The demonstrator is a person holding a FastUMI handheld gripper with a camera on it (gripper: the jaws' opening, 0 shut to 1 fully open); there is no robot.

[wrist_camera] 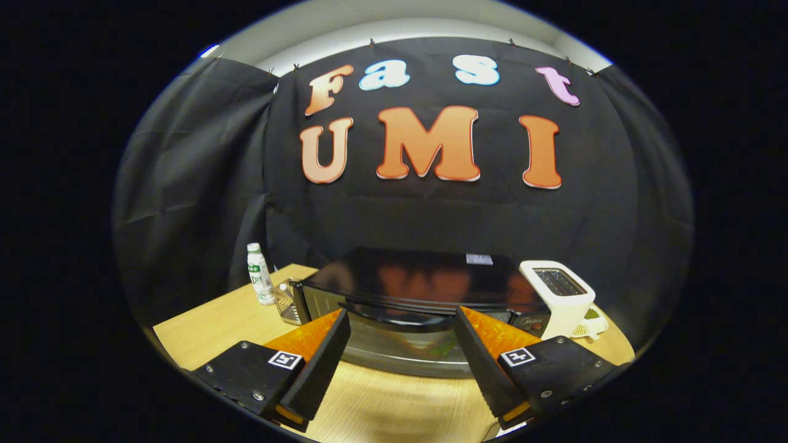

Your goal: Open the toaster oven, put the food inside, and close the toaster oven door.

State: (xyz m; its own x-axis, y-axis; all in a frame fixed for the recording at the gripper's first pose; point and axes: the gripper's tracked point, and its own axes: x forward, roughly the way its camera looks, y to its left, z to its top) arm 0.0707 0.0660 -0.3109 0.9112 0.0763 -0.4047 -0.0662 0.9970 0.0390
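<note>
Counts: one bottle, one wire basket, one oven, one toaster, one gripper.

Bottle point(260, 274): white plastic, white cap, upright on the wood-grain table point(209, 326), at 10 o'clock from the gripper. Just right of it, touching or nearly touching the oven's left side, a small wire basket point(286, 303), metal mesh.

Oven point(412, 295): black, boxy, glossy top, at 12 o'clock just ahead of the fingers. Its door looks shut, with a dark bar handle point(394, 307) along the top edge and glass below; the glass is blurred.

Gripper point(403, 326): fingers spread wide, nothing between them, tips level with the door front; contact cannot be told.

Toaster point(559, 295): white, two-slot, at 2 o'clock, beside the oven's right end. A small pale dish point(594, 323) sits behind it; contents unclear.
</note>
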